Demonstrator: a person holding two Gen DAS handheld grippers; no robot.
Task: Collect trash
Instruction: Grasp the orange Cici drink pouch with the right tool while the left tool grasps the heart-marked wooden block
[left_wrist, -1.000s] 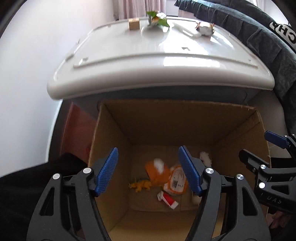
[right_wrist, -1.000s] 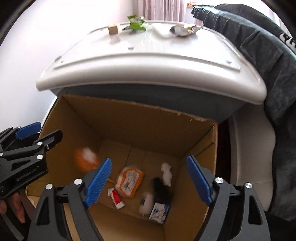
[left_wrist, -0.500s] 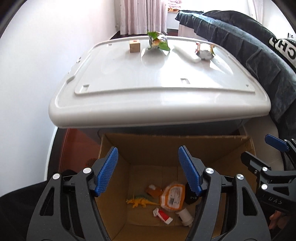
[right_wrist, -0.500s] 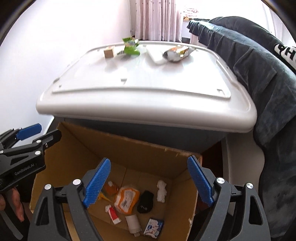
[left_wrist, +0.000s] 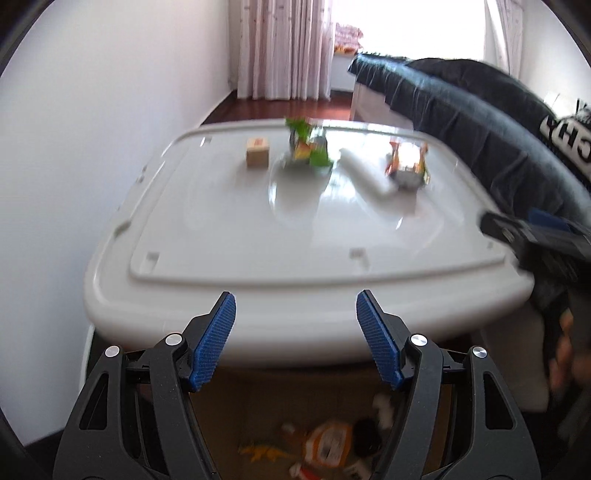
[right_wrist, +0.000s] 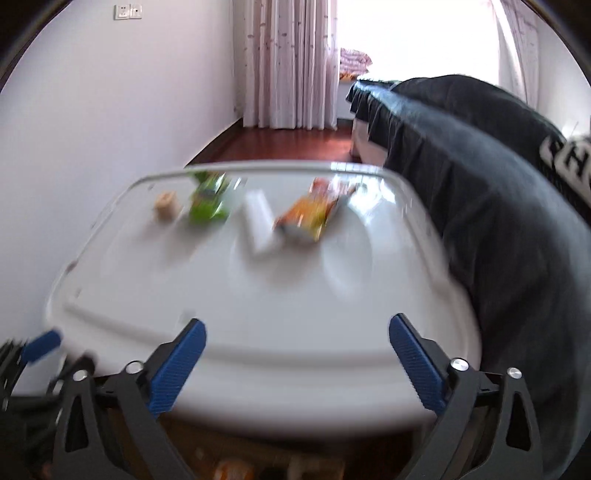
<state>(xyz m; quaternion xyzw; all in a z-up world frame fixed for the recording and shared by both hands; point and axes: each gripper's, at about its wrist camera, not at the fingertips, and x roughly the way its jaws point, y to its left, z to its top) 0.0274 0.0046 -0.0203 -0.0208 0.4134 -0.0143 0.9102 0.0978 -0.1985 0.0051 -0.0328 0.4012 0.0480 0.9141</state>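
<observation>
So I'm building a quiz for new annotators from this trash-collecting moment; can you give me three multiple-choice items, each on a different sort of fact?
1. Where does the small tan cube sit?
A. on the white plastic lid
B. in the brown cardboard box
C. on the floor

2. How many loose items lie on the lid?
A. two
B. four
C. seven

3. What do the left tongs hold?
A. a wrapper
B. the cube
C. nothing

Answers:
1 A, it rests at the lid's far end.
2 B: cube, green wrapper, white roll, orange wrapper.
3 C, their blue pads stand apart with nothing between.
</observation>
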